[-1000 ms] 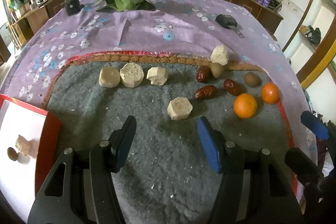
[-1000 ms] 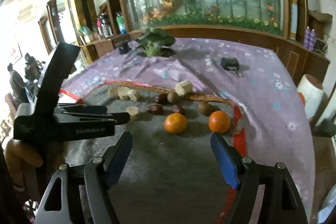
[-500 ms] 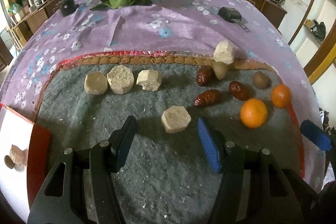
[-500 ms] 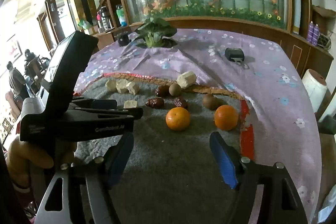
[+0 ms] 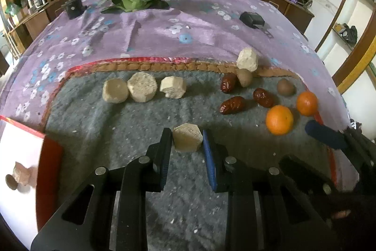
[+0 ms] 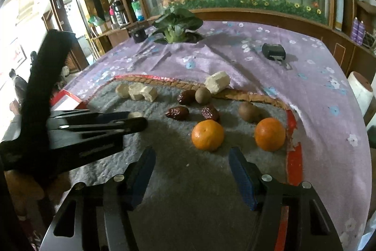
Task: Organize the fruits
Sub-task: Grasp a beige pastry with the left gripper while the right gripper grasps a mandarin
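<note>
Left tool (image 5: 187,141) closed in | beige block (image 5: 187,140) clamped between fingers

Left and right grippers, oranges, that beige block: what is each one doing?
left gripper: closed on the hexagonal block.
hexagonal block: pinched between fingers, on the grey mat.
right gripper: open, empty.
two oranges: loose on the mat, untouched.

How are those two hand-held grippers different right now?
The left hand-held gripper has its fingers closed in against a beige hexagonal block; the right hand-held gripper stands wide open with nothing between its fingers. The left one sits low on the grey mat; the right points at the nearer orange without touching it. Both are black with blue pads.
</note>
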Motion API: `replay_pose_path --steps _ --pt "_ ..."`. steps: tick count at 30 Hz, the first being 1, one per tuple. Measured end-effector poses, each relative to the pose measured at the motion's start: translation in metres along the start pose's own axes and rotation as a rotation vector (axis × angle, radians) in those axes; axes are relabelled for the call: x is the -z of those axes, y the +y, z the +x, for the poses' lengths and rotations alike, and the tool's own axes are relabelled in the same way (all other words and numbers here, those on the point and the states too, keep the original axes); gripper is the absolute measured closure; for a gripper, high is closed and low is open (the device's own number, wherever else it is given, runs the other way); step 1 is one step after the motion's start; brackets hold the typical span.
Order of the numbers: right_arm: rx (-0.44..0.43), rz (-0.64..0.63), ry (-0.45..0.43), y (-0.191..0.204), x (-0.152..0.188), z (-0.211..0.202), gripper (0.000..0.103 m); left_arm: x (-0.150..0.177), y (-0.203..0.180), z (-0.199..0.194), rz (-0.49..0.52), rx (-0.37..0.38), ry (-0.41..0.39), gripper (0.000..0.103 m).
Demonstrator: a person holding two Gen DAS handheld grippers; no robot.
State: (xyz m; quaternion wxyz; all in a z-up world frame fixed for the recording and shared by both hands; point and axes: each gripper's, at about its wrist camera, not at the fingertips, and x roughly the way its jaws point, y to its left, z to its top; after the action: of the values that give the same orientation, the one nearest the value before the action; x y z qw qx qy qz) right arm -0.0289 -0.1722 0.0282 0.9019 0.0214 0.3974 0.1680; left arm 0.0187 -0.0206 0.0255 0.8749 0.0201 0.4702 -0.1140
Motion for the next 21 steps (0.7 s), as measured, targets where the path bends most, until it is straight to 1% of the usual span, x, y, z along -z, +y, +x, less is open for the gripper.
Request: replay_pose_path --steps 2,6,7,8,9,10,15,21 --pt "0.039 -0.007 0.005 -0.001 -0.007 0.009 0.039 0.002 0.003 -0.004 -0.008 -0.008 -0.007 0.078" --pt "0.064 -0.006 0.017 -0.003 -0.012 0.02 0.039 0.005 0.008 -0.008 -0.021 -0.007 -0.007 0.078" --pt "0.075 -0.014 0.04 -0.004 -0.013 0.029 0.048 0.006 0.009 -0.009 -0.022 -0.006 -0.006 0.078" --pt "0.075 -0.014 0.04 -0.004 -0.013 0.029 0.057 0.007 0.009 -0.01 -0.022 -0.005 -0.006 0.078" --pt "0.086 -0.02 0.069 -0.003 -0.012 0.036 0.069 0.007 0.01 -0.012 -0.022 -0.007 -0.008 0.078" --pt "0.1 -0.021 0.076 -0.003 -0.011 0.037 0.07 0.008 0.01 -0.014 -0.023 -0.012 -0.011 0.078" --pt "0.063 0.03 0.041 -0.005 -0.007 0.02 0.07 0.011 0.015 -0.029 -0.031 -0.024 -0.031 0.078" --pt "-0.004 0.001 -0.008 0.03 -0.01 -0.007 0.07 0.019 0.026 -0.051 -0.044 -0.034 -0.058 0.078"
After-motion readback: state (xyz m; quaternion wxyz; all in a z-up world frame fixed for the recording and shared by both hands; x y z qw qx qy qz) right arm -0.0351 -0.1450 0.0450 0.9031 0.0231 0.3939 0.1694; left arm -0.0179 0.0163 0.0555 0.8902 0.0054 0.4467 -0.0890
